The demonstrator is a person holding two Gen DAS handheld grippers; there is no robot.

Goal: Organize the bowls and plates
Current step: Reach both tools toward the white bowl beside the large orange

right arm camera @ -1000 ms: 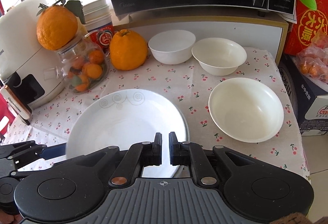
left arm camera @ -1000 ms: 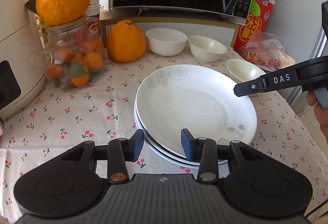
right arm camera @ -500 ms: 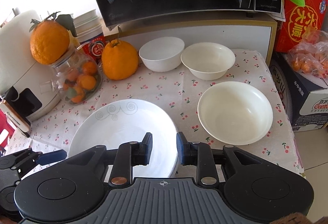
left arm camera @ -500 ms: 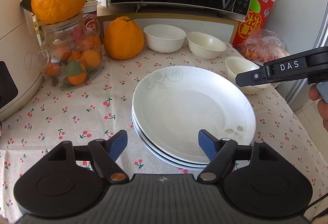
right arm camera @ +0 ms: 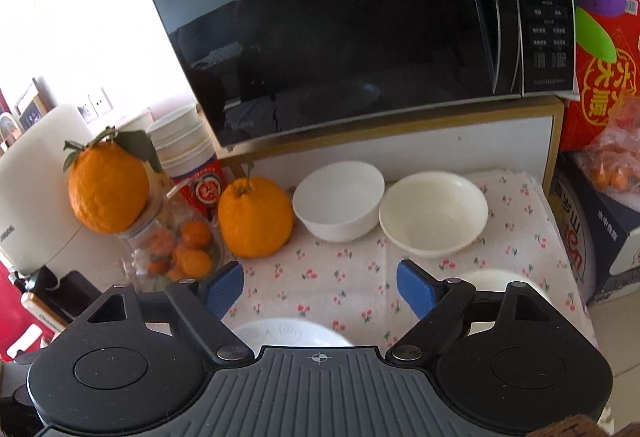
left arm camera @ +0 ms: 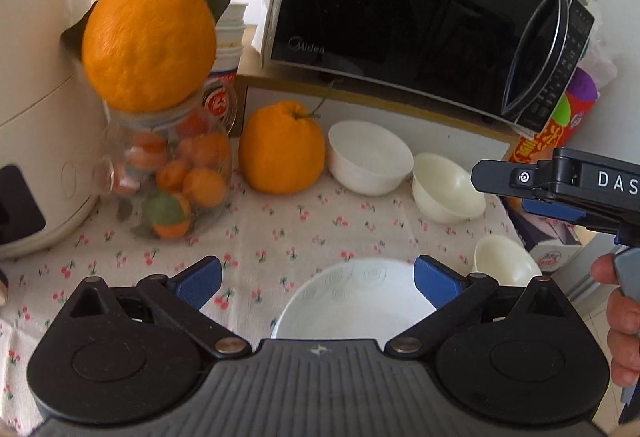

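A stack of white plates (left arm camera: 352, 301) with swirl marks lies on the cherry-print cloth, mostly hidden behind my left gripper (left arm camera: 318, 279), which is open and empty above its far edge. The stack's rim also shows in the right wrist view (right arm camera: 288, 333). My right gripper (right arm camera: 320, 287) is open and empty, raised above the table; it shows from the side in the left wrist view (left arm camera: 532, 189). A white bowl (right arm camera: 338, 201) and a cream bowl (right arm camera: 434, 217) stand at the back. A third cream bowl (left arm camera: 506, 265) sits at the right, half hidden by my right finger (right arm camera: 484, 277).
A black microwave (right arm camera: 360, 29) stands on a shelf behind the bowls. A large orange (right arm camera: 254, 217) sits left of the white bowl. A glass jar of small oranges (left arm camera: 176, 177) carries another large orange (left arm camera: 148, 37). A white appliance (left arm camera: 36, 77) stands far left. Red boxes (right arm camera: 604, 77) flank the right edge.
Both grippers have lifted and pulled back from the plates, tilting upward. The right gripper has opened wide from nearly shut. The left gripper stays open.
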